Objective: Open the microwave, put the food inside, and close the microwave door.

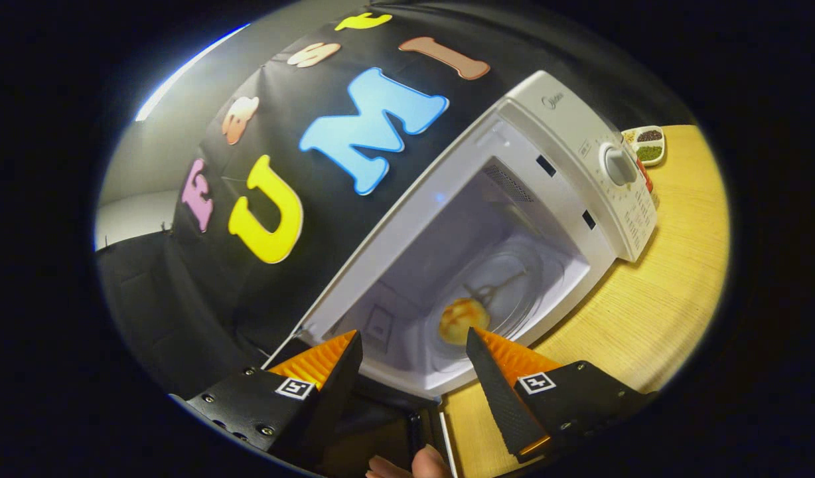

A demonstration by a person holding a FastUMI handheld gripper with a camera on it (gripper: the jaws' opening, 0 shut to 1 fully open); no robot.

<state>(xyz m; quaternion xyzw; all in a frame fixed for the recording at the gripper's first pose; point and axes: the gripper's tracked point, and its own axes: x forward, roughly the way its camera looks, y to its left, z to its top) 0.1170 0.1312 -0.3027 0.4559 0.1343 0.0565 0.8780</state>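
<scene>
a pale wooden table [653,312] backed by black cloth carries the white boxy microwave [567,133], its cavity open toward us. we see the round golden piece of food [462,320] lying inside on the glass turntable [514,292], near the front. our gripper [414,345] hovers tilted just outside the opening, fingers spread wide and empty. fingertips of a hand [414,465] show below the microwave.

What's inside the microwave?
A bun sits on the glass plate in the microwave, beyond the open claw. One claw finger hides its edge.
</scene>
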